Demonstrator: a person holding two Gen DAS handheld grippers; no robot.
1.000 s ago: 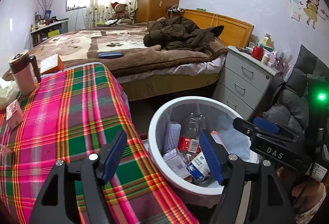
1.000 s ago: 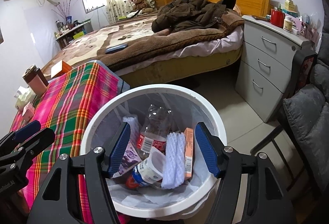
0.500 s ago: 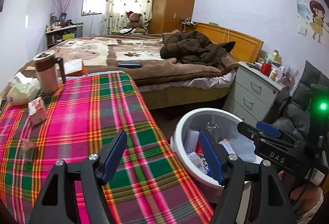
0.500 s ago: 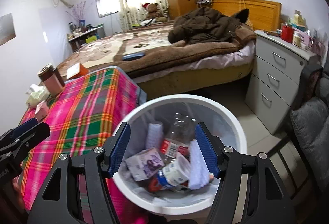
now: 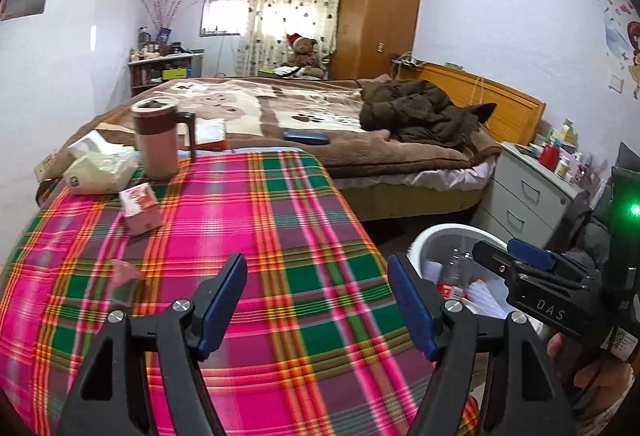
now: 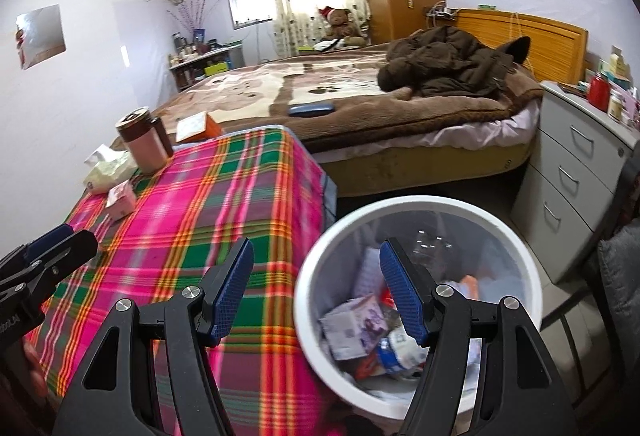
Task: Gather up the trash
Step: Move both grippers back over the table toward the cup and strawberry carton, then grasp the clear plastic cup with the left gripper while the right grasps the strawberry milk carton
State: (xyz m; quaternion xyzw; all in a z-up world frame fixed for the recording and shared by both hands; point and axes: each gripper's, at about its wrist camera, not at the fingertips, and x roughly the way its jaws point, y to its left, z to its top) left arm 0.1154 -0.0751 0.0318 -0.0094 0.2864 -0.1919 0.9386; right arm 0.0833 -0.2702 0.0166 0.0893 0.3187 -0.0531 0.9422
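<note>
Left tool (image 5: 316, 300), released and holding nothing, poised above the surface (image 5: 256, 236), which is draped in a pink, green and orange plaid cloth. Right tool (image 6: 316, 288), likewise spread wide and bare, straddling the cloth's edge and the rim of the white round bin (image 6: 516, 236); the bin stands on the floor just beside the surface. Trash in the bin: crumpled cartons, a clear plastic bottle (image 6: 432, 248) and white foam netting, lying on a thin translucent liner. Trash on the surface: a small pink carton (image 5: 141, 208) near the far left, and a flat, translucent wrapper (image 5: 122, 282) just left of the left tool, blurred. Around these, at the far edge, a tall brown lidded mug (image 5: 156, 136) with a handle, a soft pack of tissues (image 5: 100, 166) touching the carton's side, and an orange box (image 6: 198, 127). Beyond, a bed (image 5: 320, 116) under a plush brown blanket, carrying a dark padded coat (image 5: 420, 112) and a blue case (image 5: 306, 136); a grey drawer unit (image 6: 572, 156) stands by the bin
</note>
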